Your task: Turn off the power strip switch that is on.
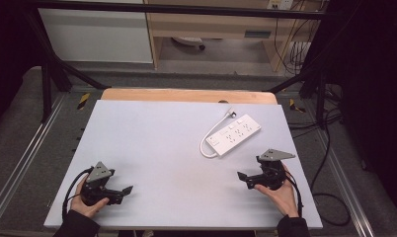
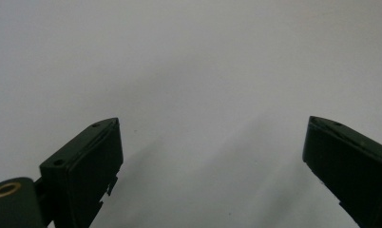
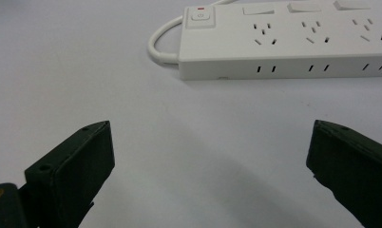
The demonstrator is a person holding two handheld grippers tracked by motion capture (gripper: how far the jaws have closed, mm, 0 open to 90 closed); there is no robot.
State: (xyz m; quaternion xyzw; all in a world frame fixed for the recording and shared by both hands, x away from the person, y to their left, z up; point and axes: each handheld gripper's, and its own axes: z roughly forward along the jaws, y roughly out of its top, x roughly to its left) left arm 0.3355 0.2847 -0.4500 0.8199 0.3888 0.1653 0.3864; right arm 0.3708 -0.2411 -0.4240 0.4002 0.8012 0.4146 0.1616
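Note:
A white power strip lies at the table's right middle, its white cable looping back to a plug. In the right gripper view the power strip shows several sockets and a switch with a red mark, just ahead of my jaws. My right gripper rests near the front right edge, open and empty, below the strip. My left gripper rests at the front left, open, with bare table between its jaws. The left gripper and right gripper both stand wide apart.
The pale grey table has a wooden strip along its far edge. Black frame bars, loose cables and a wooden cabinet stand beyond and beside the table.

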